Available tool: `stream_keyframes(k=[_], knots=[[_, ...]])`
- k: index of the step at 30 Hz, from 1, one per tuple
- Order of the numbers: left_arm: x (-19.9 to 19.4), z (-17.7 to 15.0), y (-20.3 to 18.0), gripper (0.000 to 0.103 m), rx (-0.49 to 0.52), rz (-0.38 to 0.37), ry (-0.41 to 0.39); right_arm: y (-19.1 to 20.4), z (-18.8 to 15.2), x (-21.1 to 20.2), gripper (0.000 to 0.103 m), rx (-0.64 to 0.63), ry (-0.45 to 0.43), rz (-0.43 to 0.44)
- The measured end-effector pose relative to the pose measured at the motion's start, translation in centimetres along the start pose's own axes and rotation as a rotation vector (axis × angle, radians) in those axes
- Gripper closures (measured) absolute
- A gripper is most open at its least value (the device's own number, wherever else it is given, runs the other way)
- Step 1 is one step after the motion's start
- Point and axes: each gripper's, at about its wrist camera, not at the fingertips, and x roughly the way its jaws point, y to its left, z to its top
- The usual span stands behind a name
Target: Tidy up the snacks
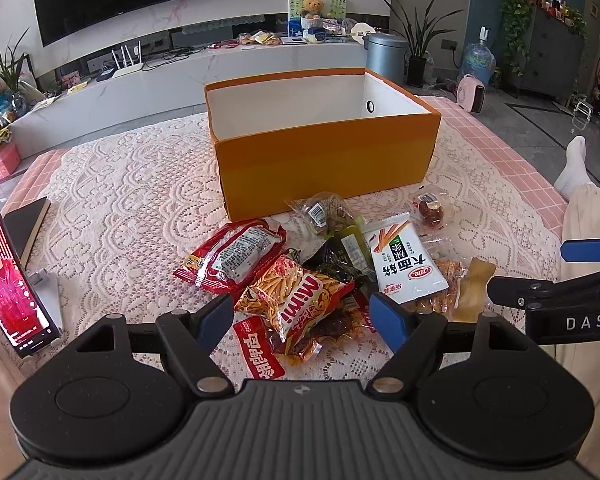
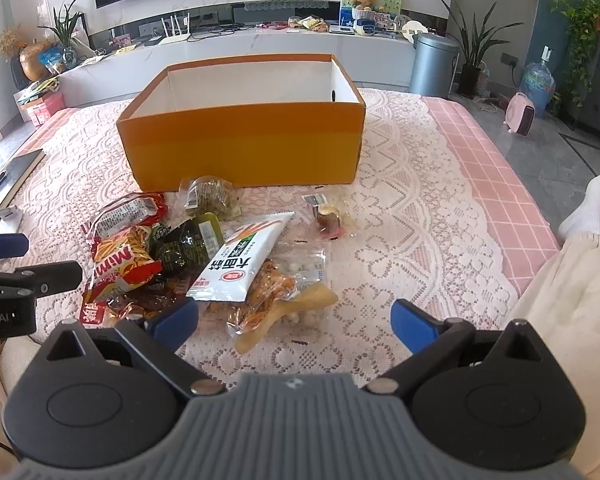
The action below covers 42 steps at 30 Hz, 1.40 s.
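An open orange box [image 1: 324,160] [image 2: 240,140] with a white inside stands on the lace cloth. In front of it lies a pile of snack packets: a red packet [image 1: 232,258], a Mimi packet [image 1: 300,296] [image 2: 120,260], a white packet [image 1: 404,264] [image 2: 244,256], dark green packets [image 2: 188,240], a small clear packet with a brown snack [image 1: 430,208] [image 2: 328,214]. My left gripper [image 1: 304,316] is open, low over the Mimi packet. My right gripper [image 2: 296,320] is open, over the yellow and orange snacks [image 2: 276,304] at the pile's right end.
A phone on a stand [image 1: 12,284] plays video at the left, a dark book [image 1: 28,220] behind it. The person's leg in a white sock [image 2: 588,216] lies at the right. A TV bench [image 2: 260,44] and a bin [image 2: 434,64] are beyond the table.
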Motion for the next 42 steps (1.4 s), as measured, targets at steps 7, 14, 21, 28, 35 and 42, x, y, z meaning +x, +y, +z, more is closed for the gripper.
stream_keyframes(k=[7,14,21,28,35,42], knots=[[0.03,0.01,0.00,0.013,0.001,-0.001,0.001,0.05,-0.06,0.04,0.004,0.000,0.004,-0.002],[0.02,0.09,-0.04,0.013,0.004,-0.001,0.003,0.11,-0.11,0.05,0.004,0.000,0.007,-0.004],[0.02,0.09,-0.05,0.013,0.003,0.000,0.004,0.09,-0.11,0.09,0.004,0.000,0.009,-0.003],[-0.01,0.01,-0.09,0.013,0.004,-0.002,0.003,0.09,-0.11,0.10,0.004,0.000,0.009,-0.004],[-0.08,-0.01,-0.18,0.013,0.010,-0.003,0.007,0.03,-0.29,0.14,0.004,-0.001,0.011,-0.004],[-0.15,0.03,-0.35,0.013,0.016,-0.003,0.010,0.00,-0.16,0.28,0.004,0.005,0.020,-0.003]])
